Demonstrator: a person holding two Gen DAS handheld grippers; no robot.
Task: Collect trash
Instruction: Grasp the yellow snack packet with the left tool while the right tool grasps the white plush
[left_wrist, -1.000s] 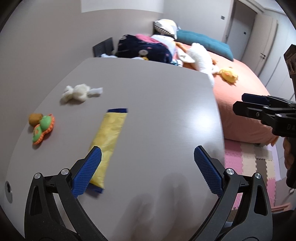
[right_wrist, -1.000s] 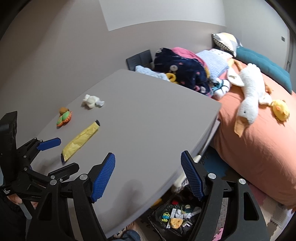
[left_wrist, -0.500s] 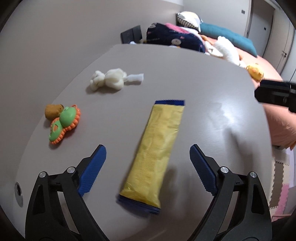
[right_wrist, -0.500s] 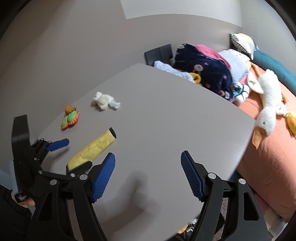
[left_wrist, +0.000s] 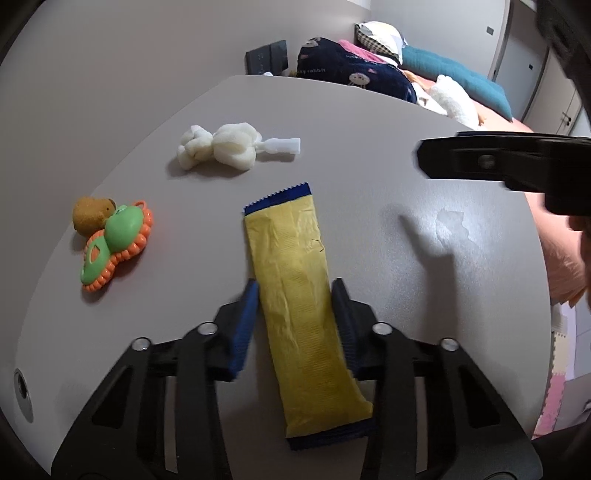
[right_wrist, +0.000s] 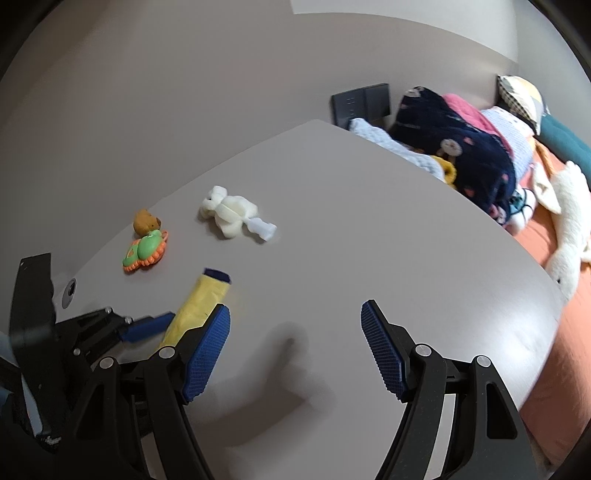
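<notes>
Left wrist view: left gripper (left_wrist: 295, 314) closing, blue pads flanking the middle of the yellow wrapper (left_wrist: 299, 295) lying flat on the grey table (left_wrist: 388, 122); pad contact unclear through blur. Wrapper long, crinkled, blue serrated ends. Right wrist view: right gripper (right_wrist: 295, 354) spread wide over bare table, empty; wrapper (right_wrist: 199, 306) at lower left, its near end hidden behind the gripper's finger.

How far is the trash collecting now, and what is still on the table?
Nothing looks collected yet. In hand: the left gripper is closing its jaws around the yellow wrapper, which still lies flat on the table. The right gripper is open and empty above bare tabletop. Left: the white crumpled wad looks like trash. The green-orange toy and small brown figure probably are not.
</notes>
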